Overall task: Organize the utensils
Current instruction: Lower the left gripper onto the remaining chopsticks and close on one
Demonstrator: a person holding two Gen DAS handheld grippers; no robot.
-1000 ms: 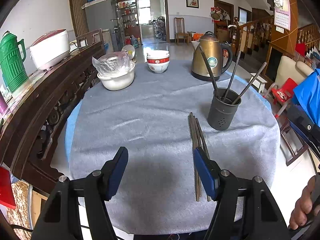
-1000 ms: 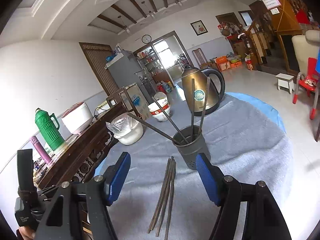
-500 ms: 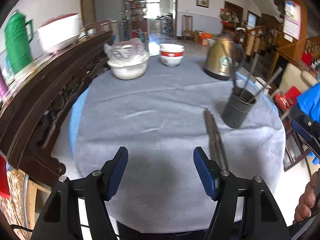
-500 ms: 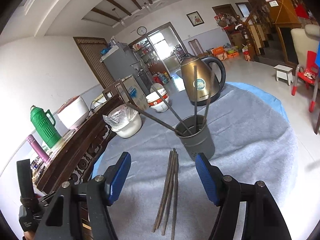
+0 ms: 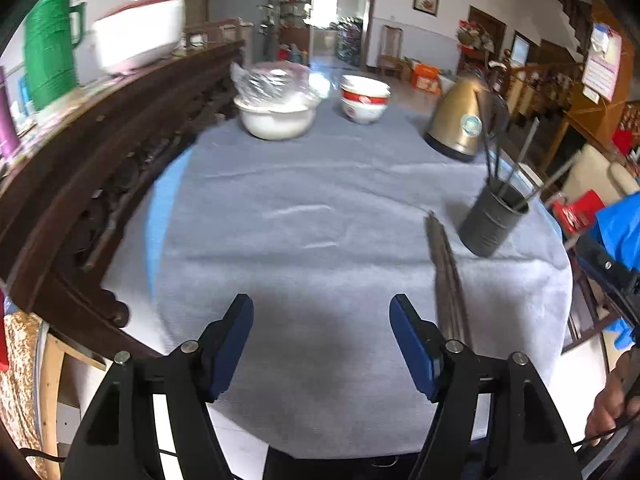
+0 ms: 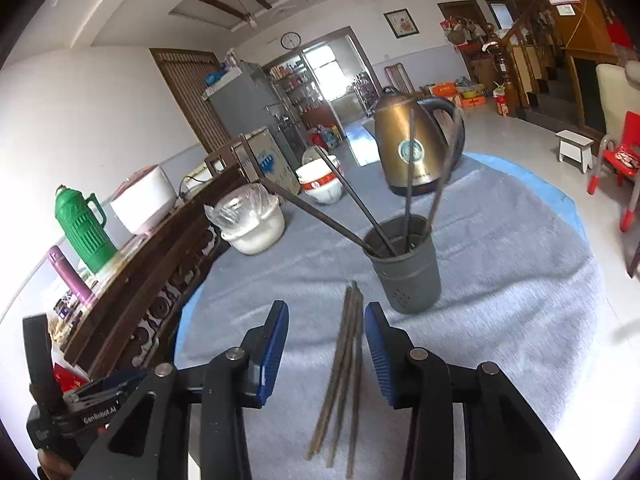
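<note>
White "GenRobot.AI" lettering marks the left tongs.

Several thin dark chopsticks lie bundled flat on the cloth just beside the upright dark grey perforated holder, where four more lean splayed.

Left gripper: blue pads set wide apart, nothing between them, over bare grey cloth on a round table.
Loose chopsticks: dark bundle lying flat on the cloth, just right of the right-hand pad.
Dark holder: tilted in view, just beyond the bundle's far end, several chopsticks standing in it.
Gold kettle: behind the holder.
Stacked red-and-white bowls and white bowl with plastic wrap: far edge.
Dark carved wooden rail: left.
Green jug: upper left.
A hand: lower right edge.
</note>
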